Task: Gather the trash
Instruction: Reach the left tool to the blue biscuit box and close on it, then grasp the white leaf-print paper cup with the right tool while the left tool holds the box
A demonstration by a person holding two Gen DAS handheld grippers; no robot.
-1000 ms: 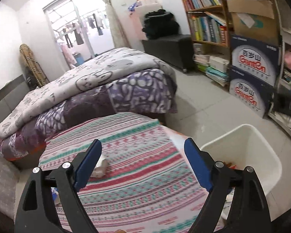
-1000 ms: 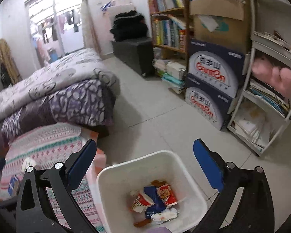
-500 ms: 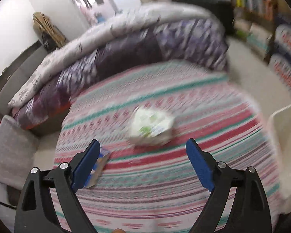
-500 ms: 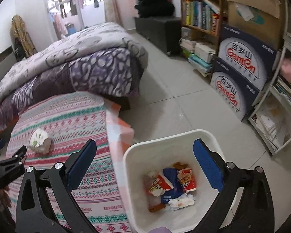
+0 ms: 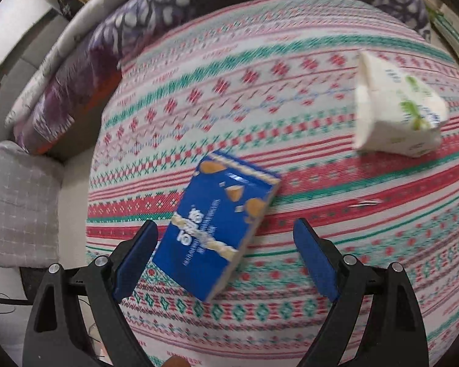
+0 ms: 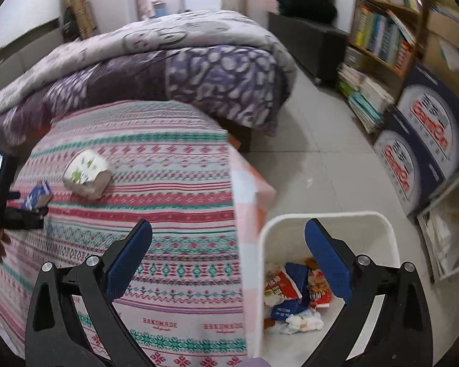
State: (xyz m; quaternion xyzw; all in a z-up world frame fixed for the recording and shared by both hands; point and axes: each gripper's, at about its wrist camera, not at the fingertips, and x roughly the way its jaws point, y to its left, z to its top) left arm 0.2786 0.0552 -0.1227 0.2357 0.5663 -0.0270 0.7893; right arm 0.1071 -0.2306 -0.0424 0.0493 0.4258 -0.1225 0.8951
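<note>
A blue snack box (image 5: 220, 223) lies flat on the striped tablecloth (image 5: 290, 70). My left gripper (image 5: 225, 258) is open, its jaws either side of the box's near end, not touching it. A white and green tissue pack (image 5: 394, 107) lies further right. In the right wrist view the box (image 6: 36, 195) and the pack (image 6: 87, 177) sit at the table's left, with the left gripper (image 6: 18, 214) beside the box. My right gripper (image 6: 228, 263) is open and empty, over the table edge and the white bin (image 6: 327, 217), which holds several wrappers (image 6: 293, 293).
A bed with a purple quilt (image 6: 174, 70) stands behind the table. Bookshelves (image 6: 382, 30) and blue cartons (image 6: 425, 140) line the right wall. A grey cushion (image 5: 21, 205) lies left of the table. Tiled floor (image 6: 315, 159) lies between bed, bin and cartons.
My left gripper has swung left and down over the table, past the tissue pack to the blue box. My right gripper has shifted left, bringing more of the table into view.
</note>
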